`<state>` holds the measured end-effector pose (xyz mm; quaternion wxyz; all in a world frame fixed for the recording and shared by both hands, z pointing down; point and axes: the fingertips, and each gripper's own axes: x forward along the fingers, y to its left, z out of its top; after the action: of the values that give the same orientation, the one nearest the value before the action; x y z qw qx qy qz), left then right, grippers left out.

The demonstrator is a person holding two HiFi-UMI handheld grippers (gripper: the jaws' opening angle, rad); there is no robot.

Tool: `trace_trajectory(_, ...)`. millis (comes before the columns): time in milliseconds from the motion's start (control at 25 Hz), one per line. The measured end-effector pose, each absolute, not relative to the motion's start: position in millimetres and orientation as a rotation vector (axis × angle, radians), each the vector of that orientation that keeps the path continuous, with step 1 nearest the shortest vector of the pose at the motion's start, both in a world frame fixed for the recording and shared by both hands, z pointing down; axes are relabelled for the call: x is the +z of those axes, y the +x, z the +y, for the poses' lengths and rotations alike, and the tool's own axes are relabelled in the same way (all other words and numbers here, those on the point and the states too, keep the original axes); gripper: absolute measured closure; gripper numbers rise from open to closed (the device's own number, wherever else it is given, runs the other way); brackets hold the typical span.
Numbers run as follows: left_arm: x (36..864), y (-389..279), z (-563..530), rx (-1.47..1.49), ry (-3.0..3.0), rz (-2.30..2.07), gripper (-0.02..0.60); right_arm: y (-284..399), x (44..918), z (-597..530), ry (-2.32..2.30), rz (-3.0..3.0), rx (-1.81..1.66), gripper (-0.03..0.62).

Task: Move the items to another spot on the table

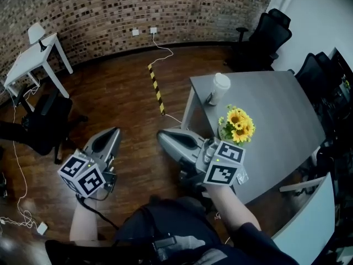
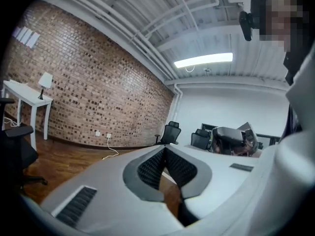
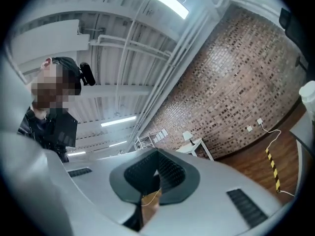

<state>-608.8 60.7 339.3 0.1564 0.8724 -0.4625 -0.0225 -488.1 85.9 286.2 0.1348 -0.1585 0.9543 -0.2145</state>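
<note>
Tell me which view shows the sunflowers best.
The head view: the sunflowers show clearly from above, on the grey table. The left gripper view and the right gripper view do not show them at all.

No readable text or numbers anywhere, square markers (image 1: 90,181) (patterns only) unlettered

Matt grey table (image 1: 276,101), glossy wood floor (image 1: 121,98)
</note>
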Motion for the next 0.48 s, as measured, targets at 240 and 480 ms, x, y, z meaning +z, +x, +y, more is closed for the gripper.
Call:
trace_trajectory(240, 345.3, -617.8, 62.6, -0.078, 2.515, -1.251, 0.578, -511.8, 280.2, 84.4, -0.477, 2.812, -0.576, 0.617)
trace_trajectory(480, 360.0, -595.9, 39.9, -0.012, 2.529, -1.126, 0.578, -501.2, 290.3, 58.8, -0.593, 2.819, -0.577, 0.617)
